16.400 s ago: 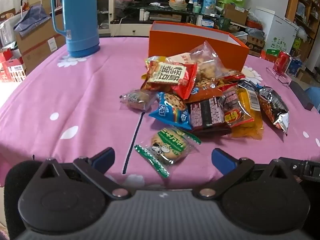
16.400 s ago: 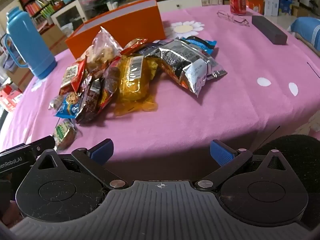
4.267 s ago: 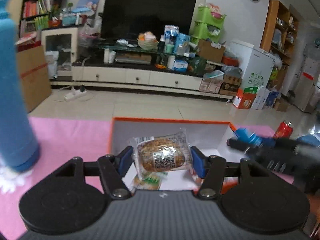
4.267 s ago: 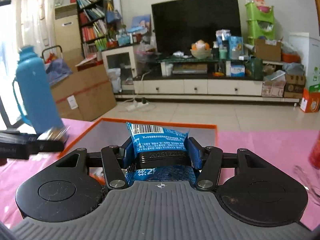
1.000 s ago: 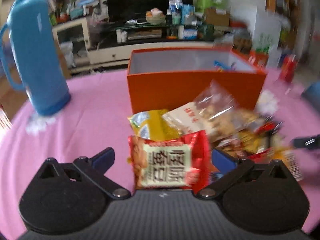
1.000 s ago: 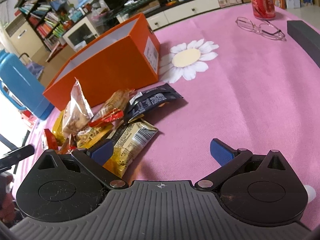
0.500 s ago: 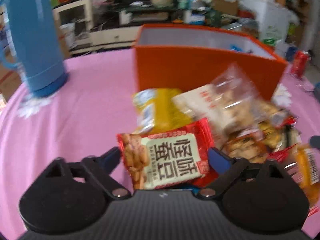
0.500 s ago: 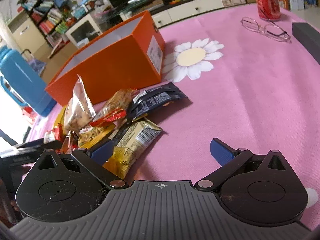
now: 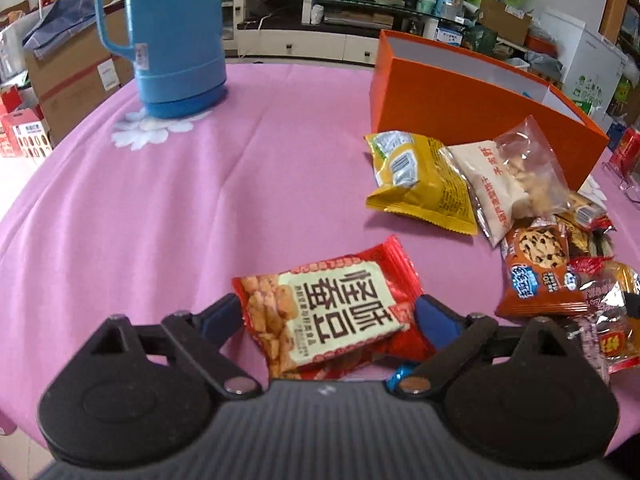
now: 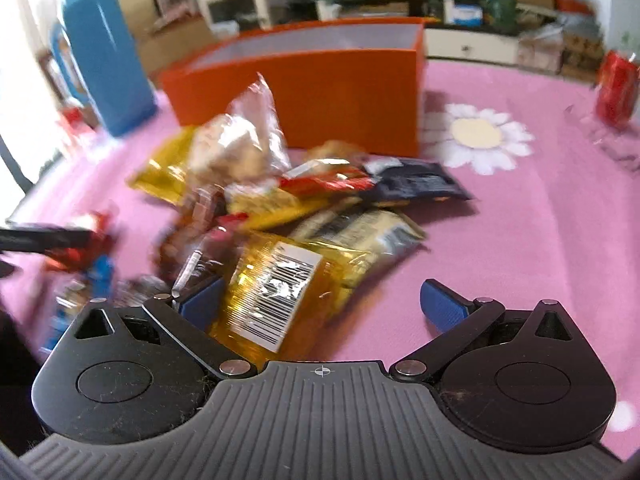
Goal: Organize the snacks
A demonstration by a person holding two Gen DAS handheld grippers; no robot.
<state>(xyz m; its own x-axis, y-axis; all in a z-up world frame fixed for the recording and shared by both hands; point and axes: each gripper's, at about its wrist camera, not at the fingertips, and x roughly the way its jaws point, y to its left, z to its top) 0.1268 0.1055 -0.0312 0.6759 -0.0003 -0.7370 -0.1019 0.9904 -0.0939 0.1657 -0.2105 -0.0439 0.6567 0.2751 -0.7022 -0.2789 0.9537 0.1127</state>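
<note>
The left tongs (image 9: 326, 314) stand wide around a glossy red crinkle-edged snack packet (image 9: 332, 314) lying flat on the pink cloth tabletop (image 9: 160, 208), in front of the rectangular orange cardboard box (image 9: 460, 108). The right tongs (image 10: 320, 298) gape over a shiny yellow foil packet (image 10: 276, 292) before that box.

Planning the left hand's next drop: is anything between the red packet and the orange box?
The red packet sits between the left tongs. The yellow bag and a clear bag lie against the orange box; lifted over, nothing blocks it.
</note>
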